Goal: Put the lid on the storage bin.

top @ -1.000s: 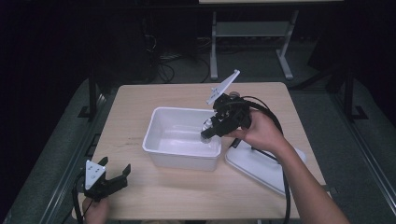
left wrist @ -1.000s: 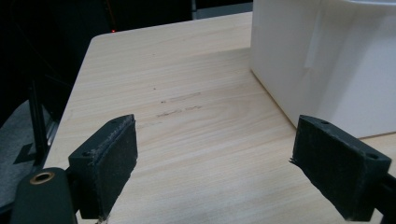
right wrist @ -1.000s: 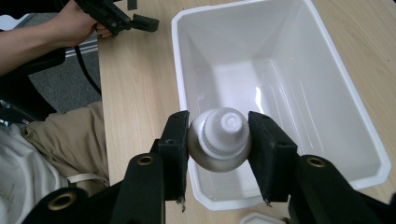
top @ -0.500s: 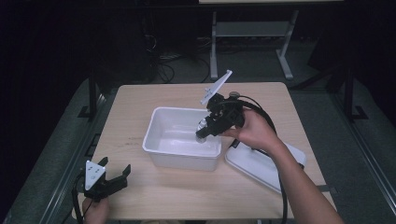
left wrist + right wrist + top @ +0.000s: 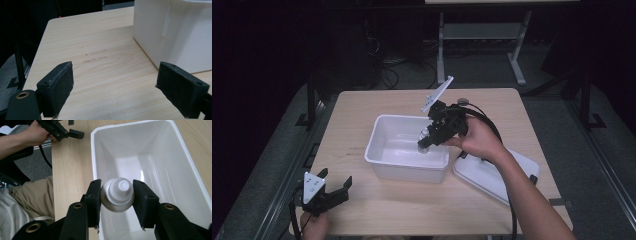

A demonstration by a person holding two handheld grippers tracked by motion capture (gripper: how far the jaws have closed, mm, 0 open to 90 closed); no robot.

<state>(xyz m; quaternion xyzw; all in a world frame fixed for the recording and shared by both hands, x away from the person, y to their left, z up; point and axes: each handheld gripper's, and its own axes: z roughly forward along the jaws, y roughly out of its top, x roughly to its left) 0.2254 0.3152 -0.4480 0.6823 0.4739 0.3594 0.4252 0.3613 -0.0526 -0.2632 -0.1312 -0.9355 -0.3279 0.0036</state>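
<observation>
Right gripper (image 5: 426,141) holding a small white bottle (image 5: 117,194) over a white bin (image 5: 384,162).

The jaws are clamping the bottle's sides, cap facing the camera, above the bin's 3 o'clock end. The left gripper (image 5: 333,186) is resting wide and empty at the table's (image 5: 362,107) 7 o'clock corner. A lid (image 5: 489,175) is lying at 4 o'clock.

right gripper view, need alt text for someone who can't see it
The right tongs grip a small white bottle with a ribbed screw cap between two black pads, held over the near end of a white plastic tub with nothing lying in it. The tub sits on a light wooden table; at top left, a hand holds the left tongs.
</observation>
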